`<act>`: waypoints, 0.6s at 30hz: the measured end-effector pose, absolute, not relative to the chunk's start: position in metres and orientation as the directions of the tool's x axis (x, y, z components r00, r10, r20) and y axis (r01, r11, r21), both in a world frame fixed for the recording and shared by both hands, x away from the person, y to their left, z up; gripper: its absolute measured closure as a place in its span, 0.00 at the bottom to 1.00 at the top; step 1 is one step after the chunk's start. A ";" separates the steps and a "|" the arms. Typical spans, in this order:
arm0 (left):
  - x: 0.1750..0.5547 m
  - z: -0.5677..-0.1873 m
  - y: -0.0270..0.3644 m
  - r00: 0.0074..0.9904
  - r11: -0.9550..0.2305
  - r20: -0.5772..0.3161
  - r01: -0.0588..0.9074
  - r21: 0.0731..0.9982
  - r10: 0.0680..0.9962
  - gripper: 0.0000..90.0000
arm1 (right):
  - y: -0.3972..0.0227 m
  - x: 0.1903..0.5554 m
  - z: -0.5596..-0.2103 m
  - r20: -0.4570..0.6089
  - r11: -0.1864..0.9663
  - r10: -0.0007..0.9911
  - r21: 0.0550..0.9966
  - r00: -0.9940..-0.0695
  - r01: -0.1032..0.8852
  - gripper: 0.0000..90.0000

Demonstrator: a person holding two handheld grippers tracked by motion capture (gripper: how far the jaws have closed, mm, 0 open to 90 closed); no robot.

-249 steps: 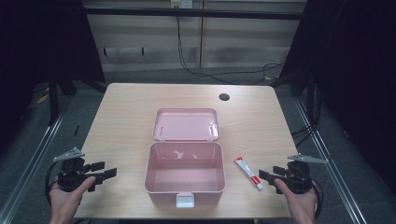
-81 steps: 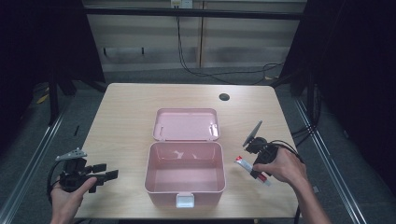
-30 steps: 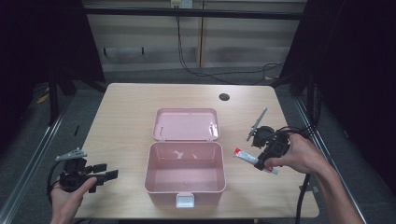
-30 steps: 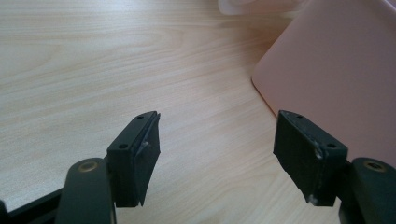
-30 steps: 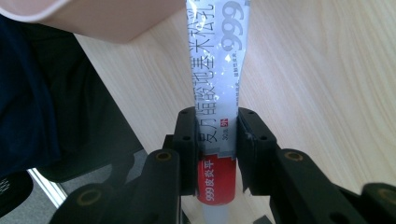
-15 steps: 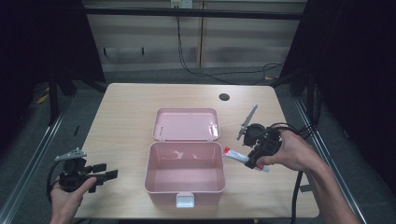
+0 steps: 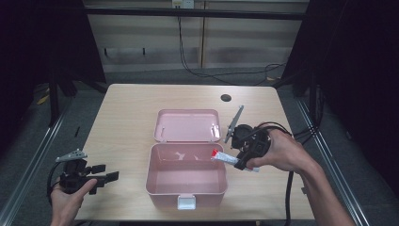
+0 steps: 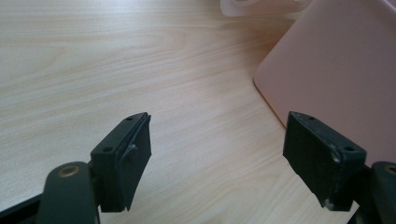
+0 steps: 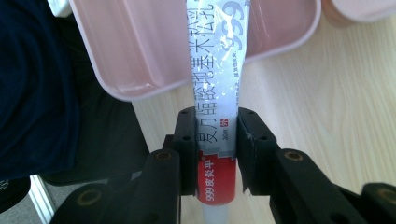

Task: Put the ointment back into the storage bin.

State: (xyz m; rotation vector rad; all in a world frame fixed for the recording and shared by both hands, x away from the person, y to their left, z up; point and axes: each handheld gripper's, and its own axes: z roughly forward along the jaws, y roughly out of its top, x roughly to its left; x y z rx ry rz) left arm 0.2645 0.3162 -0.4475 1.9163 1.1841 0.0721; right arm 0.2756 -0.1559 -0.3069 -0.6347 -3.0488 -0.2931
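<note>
An open pink box (image 7: 186,175) sits at the table's front middle, its lid (image 7: 188,125) laid flat behind it. My right gripper (image 7: 241,160) is shut on a white tube with a red cap (image 7: 227,158), held level over the box's right rim, cap end toward the inside. In the right gripper view the tube (image 9: 215,88) runs up between the jaws of my right gripper (image 9: 215,151) and reaches over the pink box (image 9: 140,60). My left gripper (image 7: 107,175) rests open at the front left, left of the box. Its open gap (image 8: 217,154) shows bare wood, with the box wall (image 8: 345,79) to the right.
The wooden table (image 7: 127,117) has a dark round hole (image 7: 226,98) at the back right. Black cables trail from the right gripper off the table's right edge. Metal rails run along both sides of the table, and the floor beyond is dark.
My right gripper took hold of the tube from the table right of the box, lifted it and carried it left to the box's right rim. The left gripper stayed put.
</note>
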 end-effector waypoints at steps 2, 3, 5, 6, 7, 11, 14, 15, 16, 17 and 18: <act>0.264 -0.446 0.317 0.555 -0.183 -0.357 0.695 0.696 0.751 0.26 | -0.151 0.277 -0.307 0.052 0.904 0.385 0.179 -0.921 0.388 0.79; 0.264 -0.446 0.317 0.558 -0.187 -0.355 0.693 0.696 0.750 0.26 | -0.149 0.277 -0.308 0.053 0.906 0.382 0.178 -0.923 0.385 0.79; 0.264 -0.447 0.315 0.556 -0.190 -0.351 0.695 0.693 0.753 0.25 | -0.145 0.278 -0.309 0.052 0.911 0.372 0.173 -0.927 0.375 0.79; 0.264 -0.447 0.315 0.560 -0.197 -0.348 0.695 0.692 0.752 0.25 | -0.142 0.279 -0.309 0.056 0.911 0.372 0.168 -0.927 0.376 0.79; 0.264 -0.447 0.315 0.562 -0.201 -0.348 0.695 0.690 0.750 0.25 | -0.139 0.279 -0.308 0.060 0.911 0.374 0.164 -0.925 0.379 0.79; 0.264 -0.446 0.312 0.574 -0.240 -0.308 0.686 0.687 0.759 0.23 | -0.131 0.281 -0.308 0.065 0.915 0.360 0.168 -0.931 0.366 0.79; 0.264 -0.446 0.310 0.587 -0.257 -0.300 0.680 0.687 0.752 0.23 | -0.124 0.282 -0.310 0.074 0.920 0.347 0.167 -0.935 0.355 0.79; 0.264 -0.446 0.310 0.589 -0.258 -0.300 0.678 0.688 0.750 0.22 | -0.122 0.283 -0.310 0.073 0.922 0.340 0.170 -0.938 0.348 0.79; 0.263 -0.446 0.310 0.587 -0.256 -0.299 0.679 0.688 0.752 0.22 | -0.120 0.283 -0.311 0.074 0.924 0.333 0.171 -0.940 0.341 0.79; 0.263 -0.446 0.310 0.587 -0.253 -0.303 0.680 0.688 0.751 0.22 | -0.117 0.283 -0.311 0.078 0.924 0.334 0.168 -0.939 0.342 0.79; 0.263 -0.446 0.311 0.585 -0.246 -0.309 0.680 0.691 0.750 0.21 | -0.114 0.283 -0.312 0.078 0.928 0.322 0.168 -0.943 0.331 0.79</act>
